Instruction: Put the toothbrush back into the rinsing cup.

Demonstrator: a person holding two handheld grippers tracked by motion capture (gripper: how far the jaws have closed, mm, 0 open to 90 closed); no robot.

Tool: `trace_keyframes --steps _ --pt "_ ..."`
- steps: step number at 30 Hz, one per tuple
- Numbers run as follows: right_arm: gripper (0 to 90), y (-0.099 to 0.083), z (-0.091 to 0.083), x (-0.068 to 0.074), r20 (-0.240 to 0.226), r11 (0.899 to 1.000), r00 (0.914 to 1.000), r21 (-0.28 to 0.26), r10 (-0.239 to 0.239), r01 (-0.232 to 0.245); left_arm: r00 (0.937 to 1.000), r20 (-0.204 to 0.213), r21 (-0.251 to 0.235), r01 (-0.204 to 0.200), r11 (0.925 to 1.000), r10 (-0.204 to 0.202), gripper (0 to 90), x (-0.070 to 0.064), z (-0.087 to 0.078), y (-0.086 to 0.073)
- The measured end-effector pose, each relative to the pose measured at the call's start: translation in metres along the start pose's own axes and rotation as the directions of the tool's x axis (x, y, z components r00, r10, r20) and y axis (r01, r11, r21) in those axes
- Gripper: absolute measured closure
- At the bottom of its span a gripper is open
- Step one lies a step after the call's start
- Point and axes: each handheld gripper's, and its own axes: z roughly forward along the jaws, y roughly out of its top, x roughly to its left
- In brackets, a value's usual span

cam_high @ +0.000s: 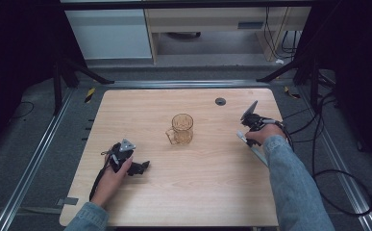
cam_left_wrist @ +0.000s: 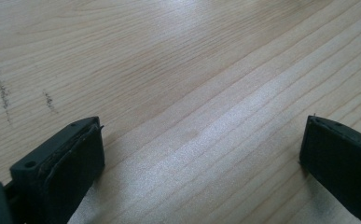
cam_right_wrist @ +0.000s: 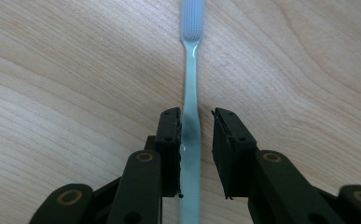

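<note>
On the wooden table, an amber glass mug stands mid-surface. Your left gripper rests near-left, jaws spread wide over bare wood. Your right gripper, far right, straddles a pale blue toothbrush, jaws narrowed beside its handle, seemingly poised to pinch it.

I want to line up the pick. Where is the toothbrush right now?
The toothbrush lies flat on the table near its right edge, between the right gripper's jaws, to the right of the glass mug.
</note>
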Motion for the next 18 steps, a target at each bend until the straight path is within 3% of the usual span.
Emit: trace_keyframes --steps 18 --pt "73.9 -0.0001 0.0081 -0.0007 -0.023 1.000 0.9996 0.021 0.014 -0.014 1.0000 0.001 0.005 -0.006 1.0000 0.006 0.0 0.0004 -0.0003 0.0001"
